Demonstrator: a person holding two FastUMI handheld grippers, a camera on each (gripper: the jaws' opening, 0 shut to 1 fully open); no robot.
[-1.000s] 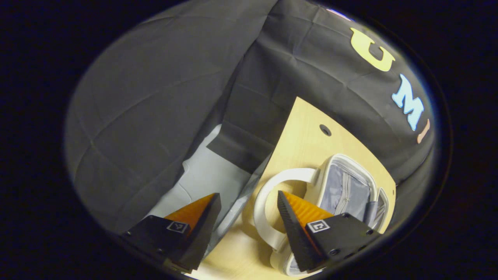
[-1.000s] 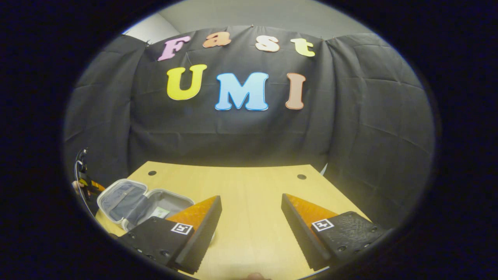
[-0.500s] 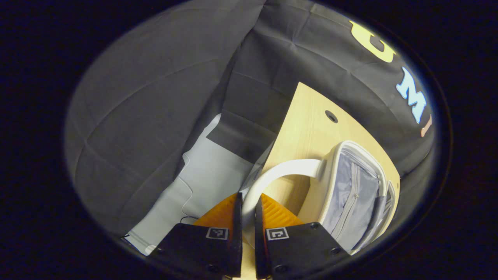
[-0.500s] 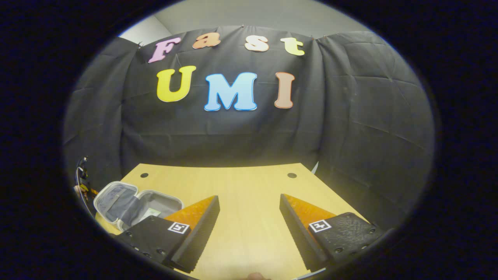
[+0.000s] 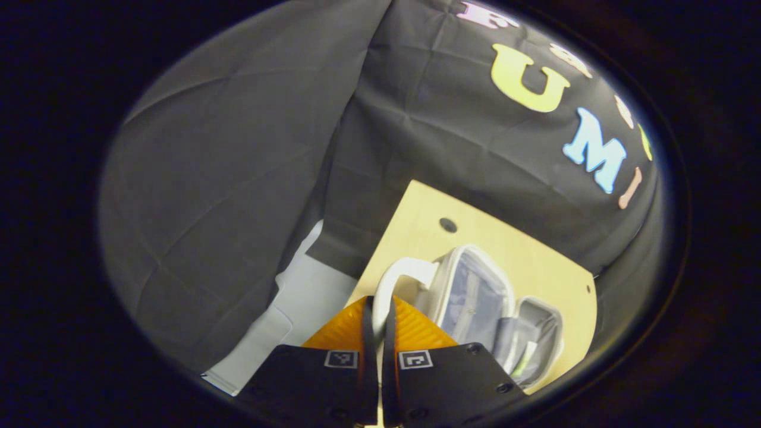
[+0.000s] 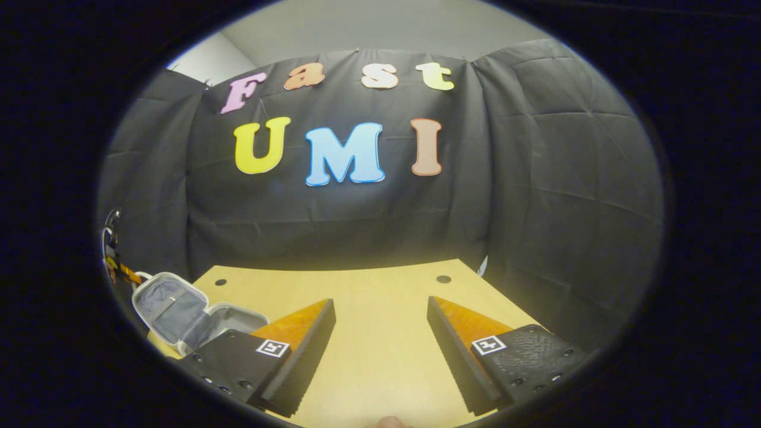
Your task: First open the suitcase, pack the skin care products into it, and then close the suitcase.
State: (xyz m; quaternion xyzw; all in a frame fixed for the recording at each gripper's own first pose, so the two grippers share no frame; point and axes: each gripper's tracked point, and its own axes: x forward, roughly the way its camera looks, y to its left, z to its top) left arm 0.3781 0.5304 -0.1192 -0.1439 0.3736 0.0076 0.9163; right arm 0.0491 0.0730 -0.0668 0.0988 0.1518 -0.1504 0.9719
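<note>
Suitcase (image 5: 475, 297) is open at the desk's left edge, near the far-left corner. White shell, grey lining, lid half tilted up beside the base half (image 5: 535, 333). In the base there's a small pale item (image 5: 523, 365), too small to tell what. White carry handle (image 5: 392, 282) arcs off the lid's outer side.

Left gripper (image 5: 376, 315): fingers clamped on that handle, only the thin strap between them. Grey floor (image 5: 297, 303) shows past the desk edge to its left.

In the right gripper view the suitcase (image 6: 172, 306) sits at far left, with the other gripper's hardware (image 6: 113, 261) just beyond it at the frame edge.

Right gripper (image 6: 380, 324): fingers spread wide, nothing between them, above bare wooden desk (image 6: 380, 297), well apart from the suitcase. Two dark holes near the desk's far edge, one left (image 6: 220, 282), one right (image 6: 443, 279).
</note>
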